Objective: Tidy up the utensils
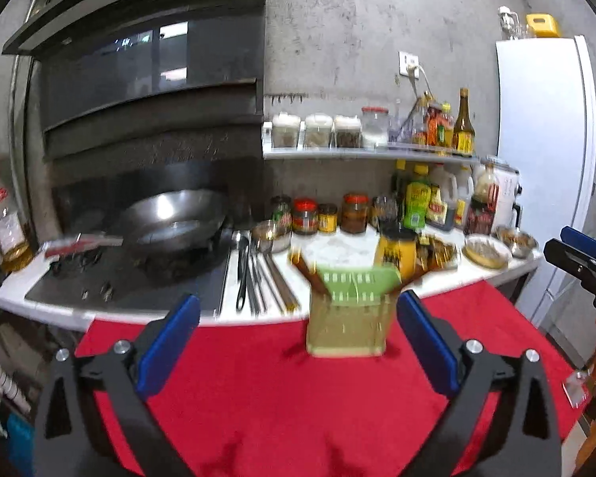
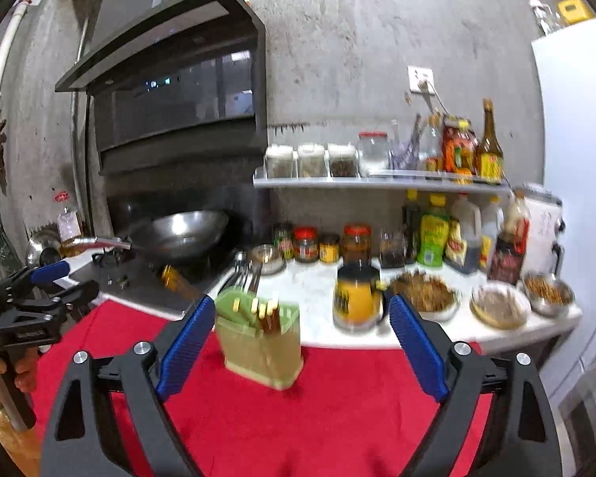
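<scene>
- Utensil holder (image 1: 347, 318), green with slotted lid, stands upright on red cloth (image 1: 258, 397) near the white counter (image 1: 337, 246) edge; brown chopstick ends poke from its top.
- Left gripper (image 1: 298, 342): jaws spread wide, nothing gripped; holder sits ahead between the blue pads, untouched.
- Right gripper (image 2: 302, 351): jaws wide, empty.
- Loose utensils (image 1: 254, 274) lie on counter beside the wok (image 1: 171, 222).
</scene>
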